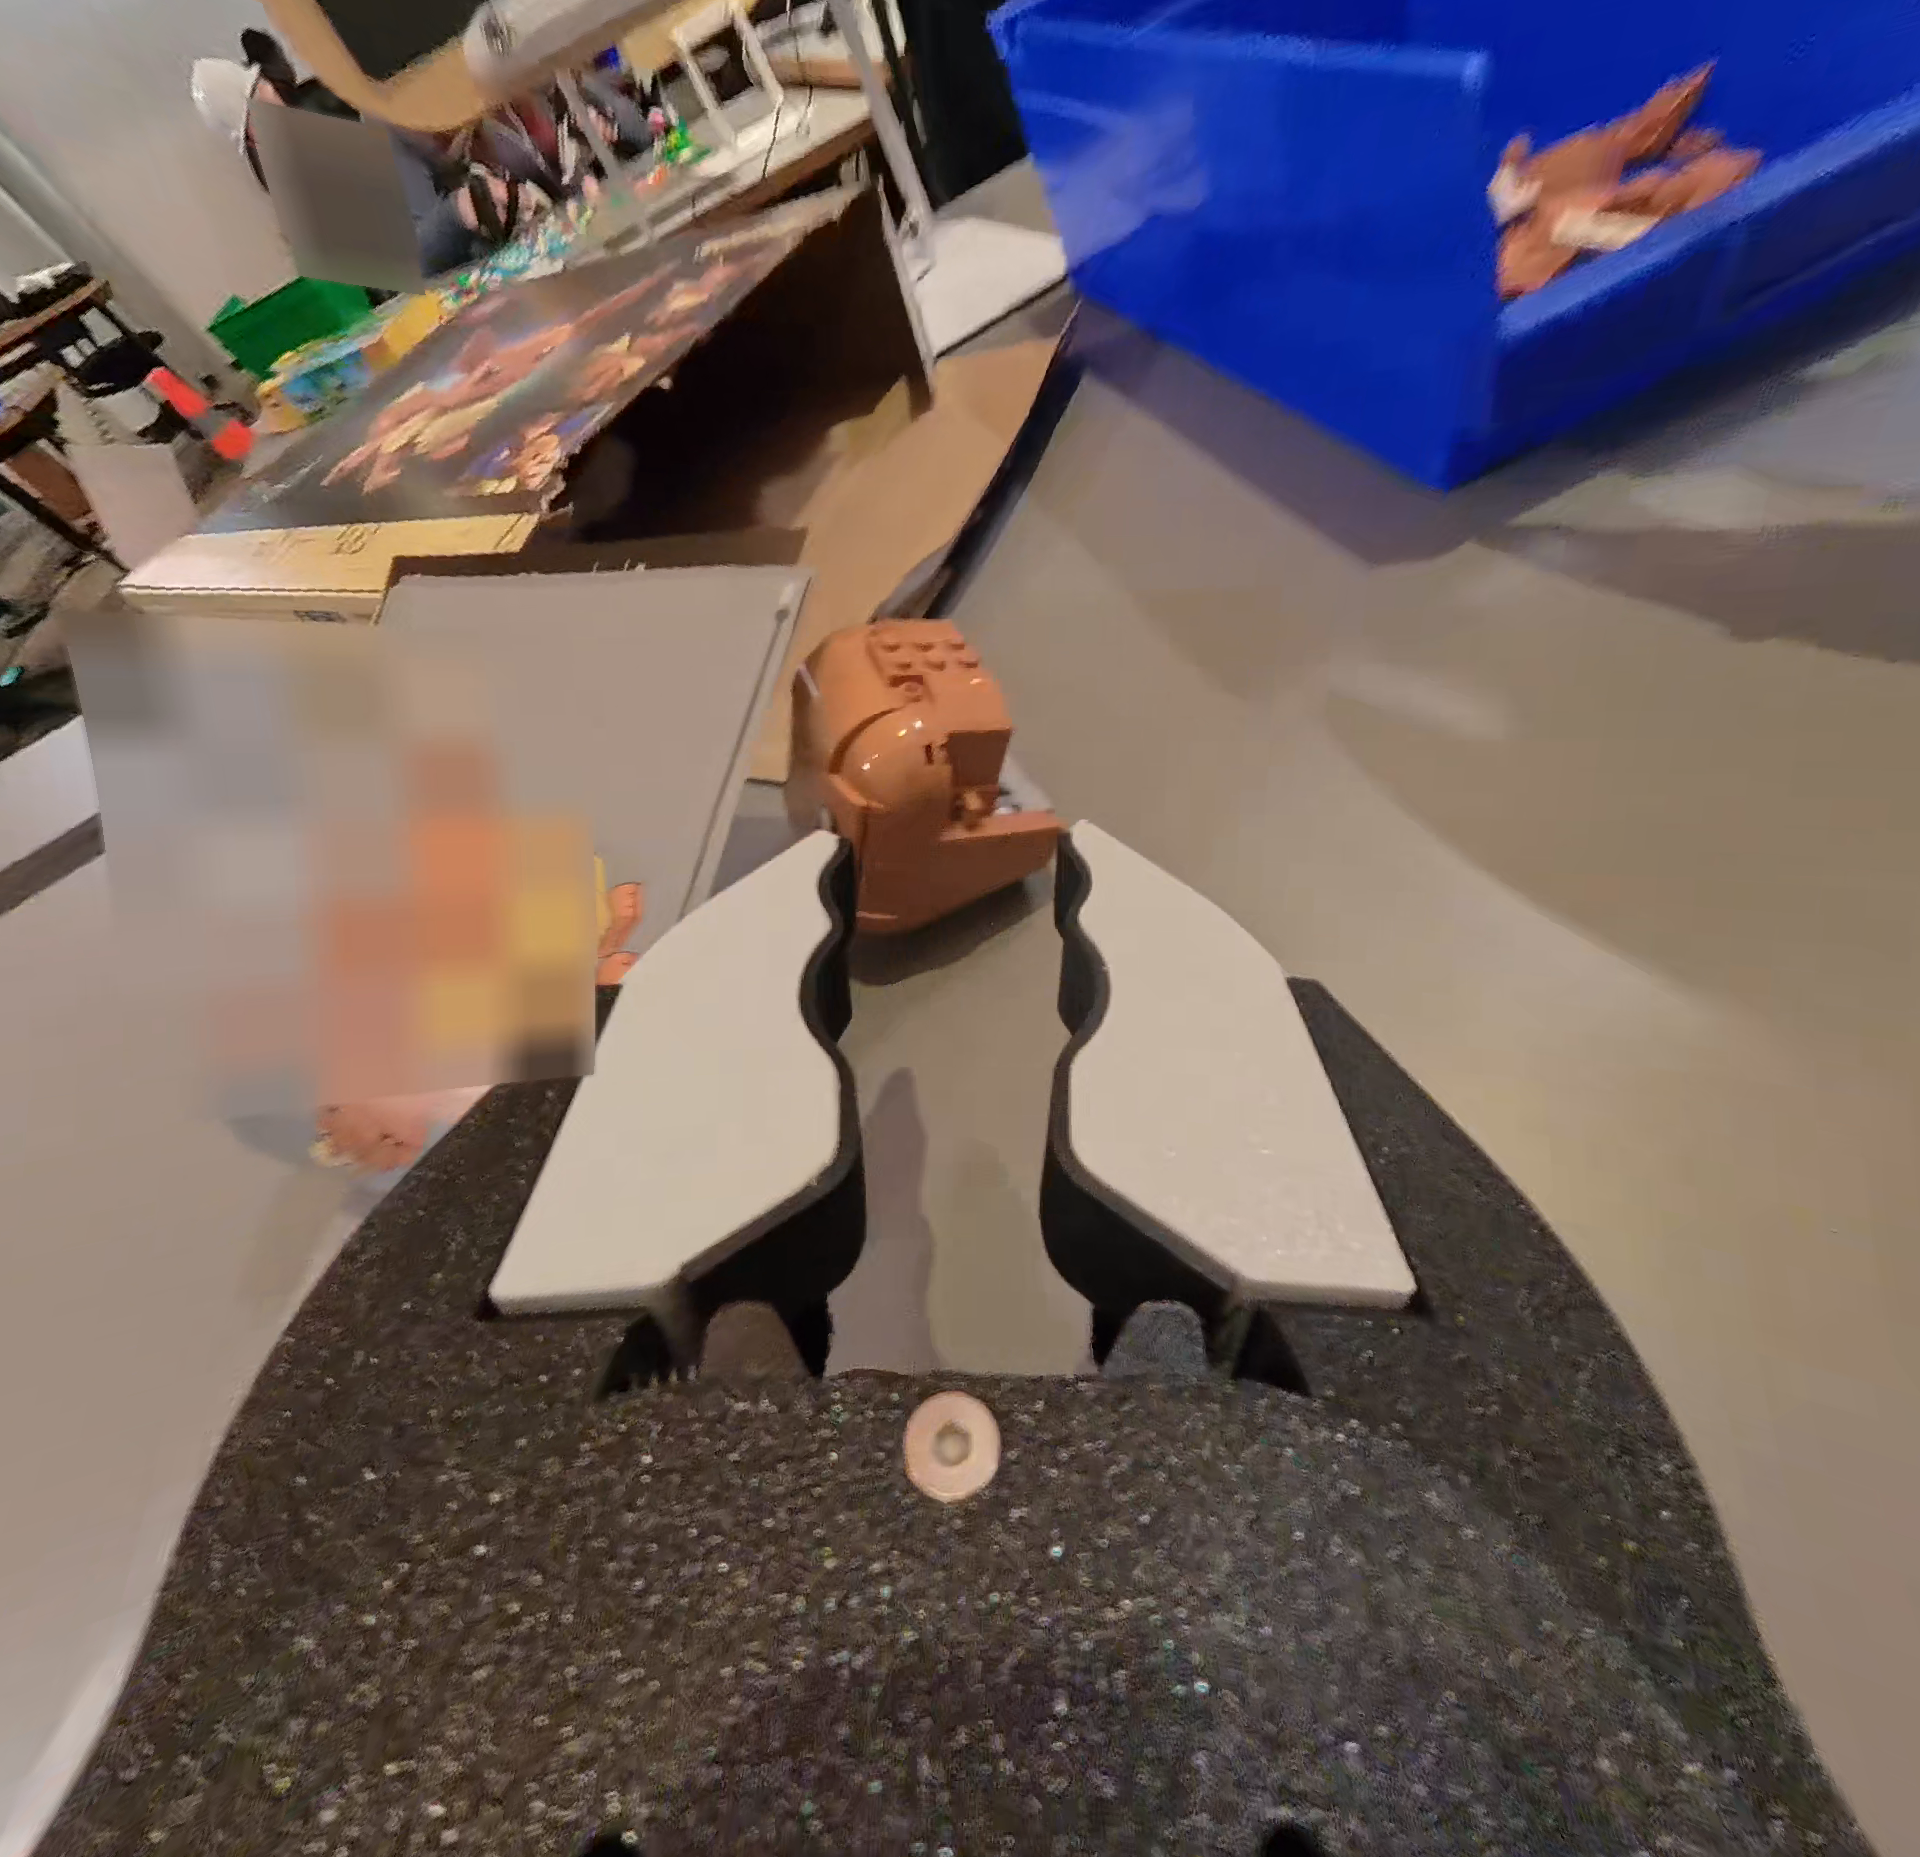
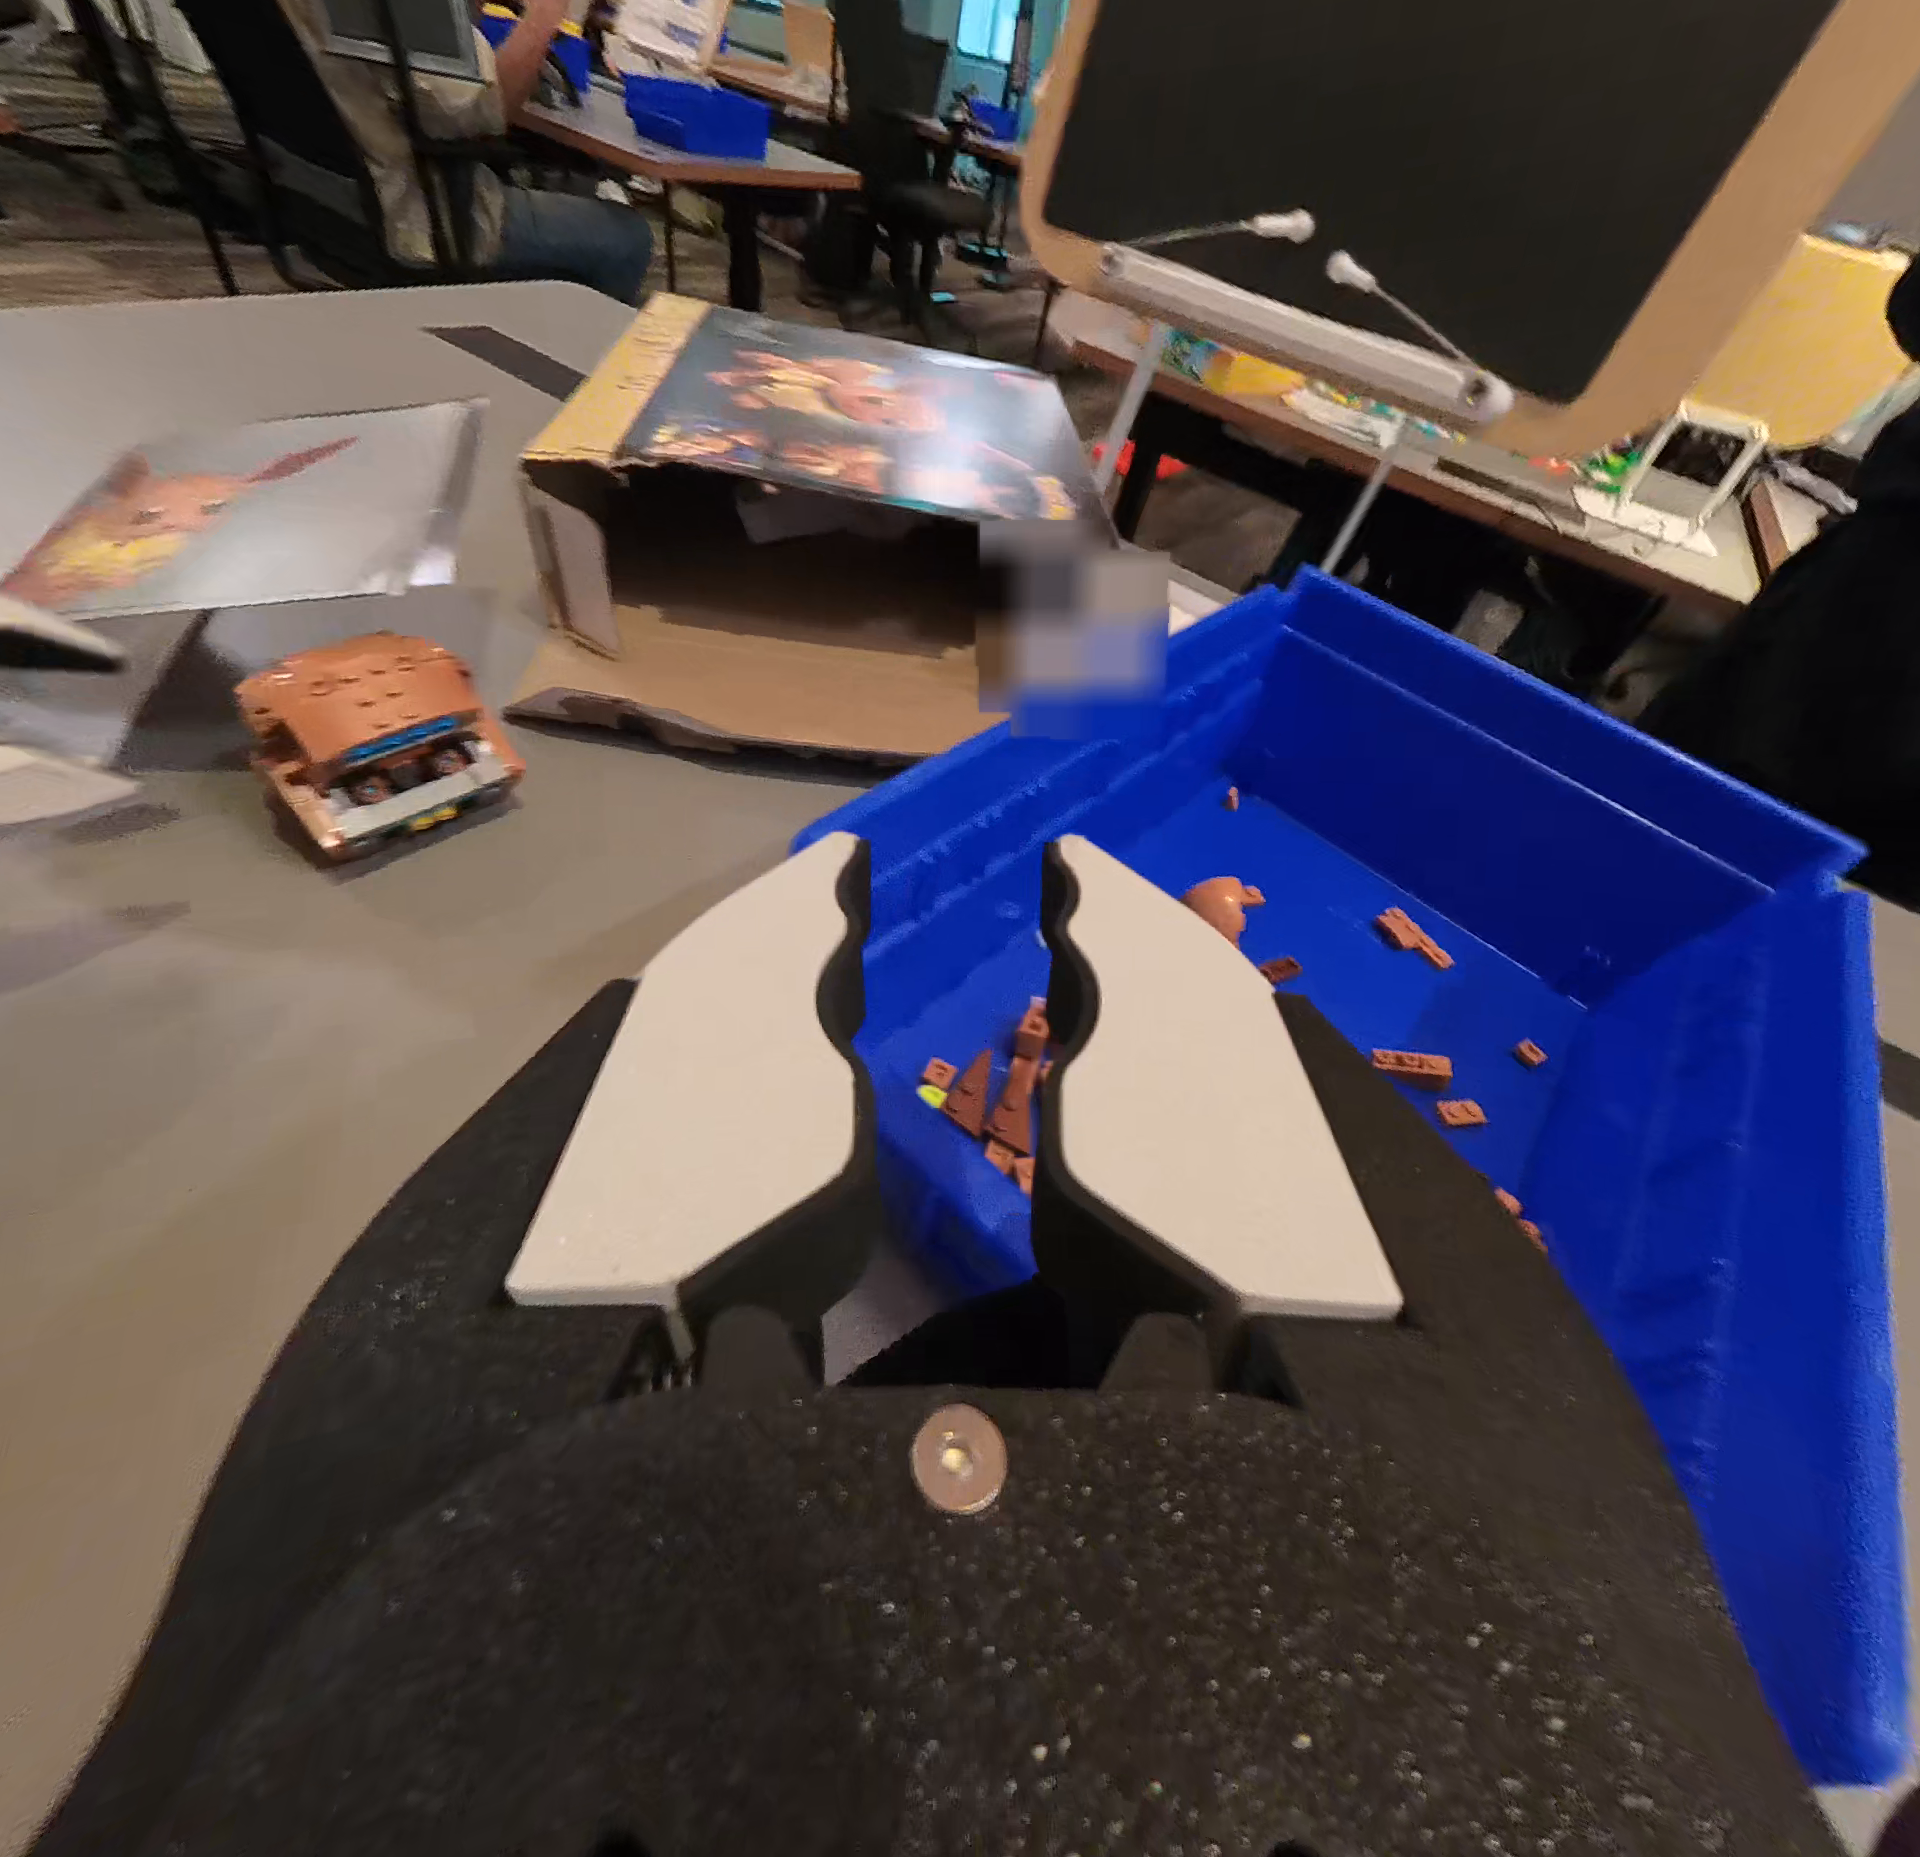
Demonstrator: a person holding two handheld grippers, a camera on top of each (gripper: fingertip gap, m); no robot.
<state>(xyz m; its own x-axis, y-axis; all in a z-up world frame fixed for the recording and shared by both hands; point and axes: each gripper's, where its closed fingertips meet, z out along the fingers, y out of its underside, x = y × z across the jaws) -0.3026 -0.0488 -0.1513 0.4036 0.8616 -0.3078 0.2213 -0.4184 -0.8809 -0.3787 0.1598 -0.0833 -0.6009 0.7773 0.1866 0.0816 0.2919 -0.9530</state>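
Observation:
A brown brick-built model (image 1: pixel 914 779) sits on the grey table just past my left gripper's (image 1: pixel 951 851) fingertips. The left gripper is open and empty, its jaws on either side of the model's near end; I cannot tell if they touch it. The model also shows in the right wrist view (image 2: pixel 374 742), at the left on the table. My right gripper (image 2: pixel 951 862) is open and empty, held over the near-left corner of a blue bin (image 2: pixel 1714 1132). Several small brown bricks (image 2: pixel 997 1090) lie loose on the bin's floor.
An open cardboard box (image 2: pixel 810 519) with a printed lid lies behind the model. An open booklet (image 2: pixel 260 508) stands at the left. The blue bin (image 1: pixel 1299 197) is at the far right of the left wrist view. A stand with a dark board (image 2: pixel 1455 145) rises beyond the bin. Some 25 cm of space lies between my two pairs of fingers.

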